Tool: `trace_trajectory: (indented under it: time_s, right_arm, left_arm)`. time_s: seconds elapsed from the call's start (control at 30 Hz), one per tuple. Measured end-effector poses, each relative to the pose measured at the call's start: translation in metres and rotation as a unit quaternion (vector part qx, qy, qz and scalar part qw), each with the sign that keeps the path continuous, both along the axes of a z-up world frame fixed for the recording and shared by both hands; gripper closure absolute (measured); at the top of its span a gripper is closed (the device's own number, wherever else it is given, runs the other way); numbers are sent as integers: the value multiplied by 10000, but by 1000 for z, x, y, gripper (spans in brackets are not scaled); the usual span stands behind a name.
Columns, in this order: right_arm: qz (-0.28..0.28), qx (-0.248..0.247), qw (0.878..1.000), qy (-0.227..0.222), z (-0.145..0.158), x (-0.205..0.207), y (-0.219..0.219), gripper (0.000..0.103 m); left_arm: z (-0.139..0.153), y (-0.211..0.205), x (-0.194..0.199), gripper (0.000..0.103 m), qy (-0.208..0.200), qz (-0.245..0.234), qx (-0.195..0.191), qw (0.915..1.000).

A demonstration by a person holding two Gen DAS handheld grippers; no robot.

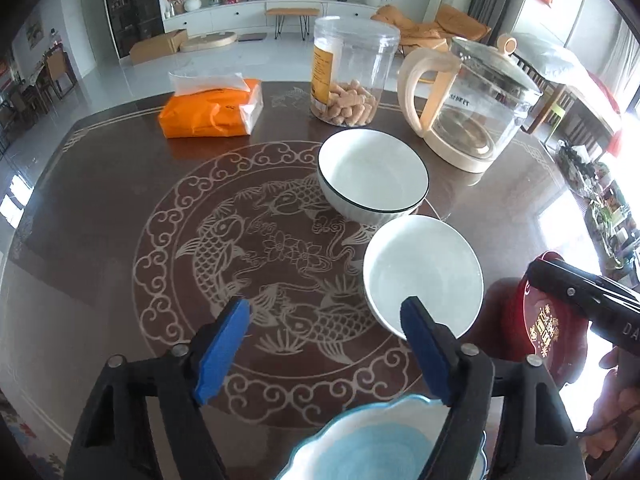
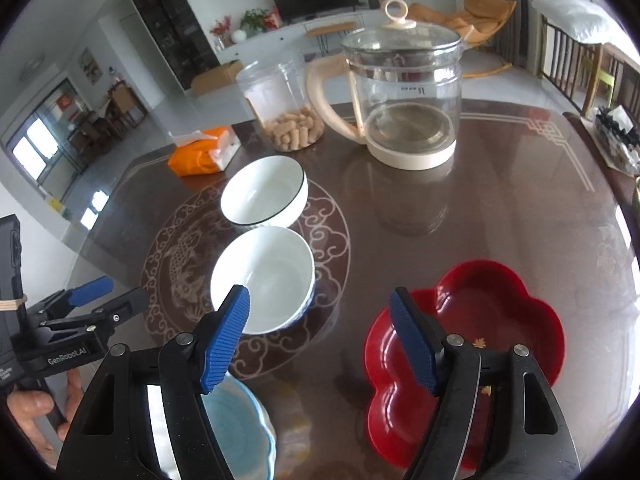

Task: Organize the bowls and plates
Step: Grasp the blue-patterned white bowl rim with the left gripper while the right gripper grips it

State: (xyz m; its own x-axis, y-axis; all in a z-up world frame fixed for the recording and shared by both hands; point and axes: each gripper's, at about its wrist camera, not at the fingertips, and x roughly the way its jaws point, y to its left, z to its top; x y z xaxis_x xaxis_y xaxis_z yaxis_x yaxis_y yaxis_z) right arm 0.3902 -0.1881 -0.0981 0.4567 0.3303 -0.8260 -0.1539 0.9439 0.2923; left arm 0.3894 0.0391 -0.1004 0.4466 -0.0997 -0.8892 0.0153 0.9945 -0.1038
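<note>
A white bowl with a dark rim (image 1: 372,172) (image 2: 264,196) stands past the table's middle. Just in front of it is a plain white bowl (image 1: 424,272) (image 2: 264,276). At the near edge lies a blue scalloped plate (image 1: 372,448) (image 2: 240,420), partly hidden by the fingers. To the right lies a red flower-shaped plate (image 1: 548,328) (image 2: 492,312). My left gripper (image 1: 326,308) hangs open above the table, its right finger in front of the plain bowl's near rim. My right gripper (image 2: 320,296) is open and holds nothing, between the plain bowl and the red plate.
At the back of the dark patterned table (image 1: 120,200) stand an orange tissue pack (image 1: 208,108), a clear jar of snacks (image 1: 352,72) and a glass kettle with a cream handle (image 1: 476,100). A hand holds each gripper at the near edge.
</note>
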Motion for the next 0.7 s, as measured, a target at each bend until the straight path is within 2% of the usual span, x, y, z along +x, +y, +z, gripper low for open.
trace_trajectory:
  time_s: [0.03, 0.07, 0.1, 0.2, 0.37, 0.43, 0.5, 0.53, 0.6, 0.7]
  right_arm:
    - [-52, 91, 9997, 198, -10, 9, 1, 33]
    - [-77, 110, 9993, 348, -19, 15, 3, 43]
    - [-46, 79, 9991, 419, -26, 20, 6, 47]
    - [82, -103, 9989, 460, -40, 27, 21, 47]
    - [80, -321, 9976, 601, -57, 40, 30, 50]
    - [80, -359, 9971, 661, -62, 44, 31, 61]
    - [96, -320, 9968, 732, -66, 46, 32, 79]
    - [118, -245, 9967, 767, -67, 47, 32, 81]
    - [162, -122, 9964, 818, -65, 47, 35, 95]
    - [214, -242, 9968, 731, -57, 42, 42, 95]
  left_arm:
    - [-5, -2, 7, 34, 86, -6, -29, 10000]
    - [-11, -4, 13, 36, 137, 0, -57, 9999]
    - [-17, -6, 17, 37, 170, -2, -57, 9998]
    - [-30, -11, 28, 43, 248, -14, -71, 9997]
    - [-50, -14, 40, 65, 460, 4, -157, 9988]
    - [-53, -15, 41, 71, 476, 30, -273, 9985]
    - [-54, -17, 41, 79, 485, 22, -384, 9981]
    - [-54, -18, 40, 83, 498, 32, -426, 9978]
    - [-53, -22, 40, 90, 535, 12, -531, 9972]
    - [-41, -26, 31, 90, 411, 17, -469, 9981]
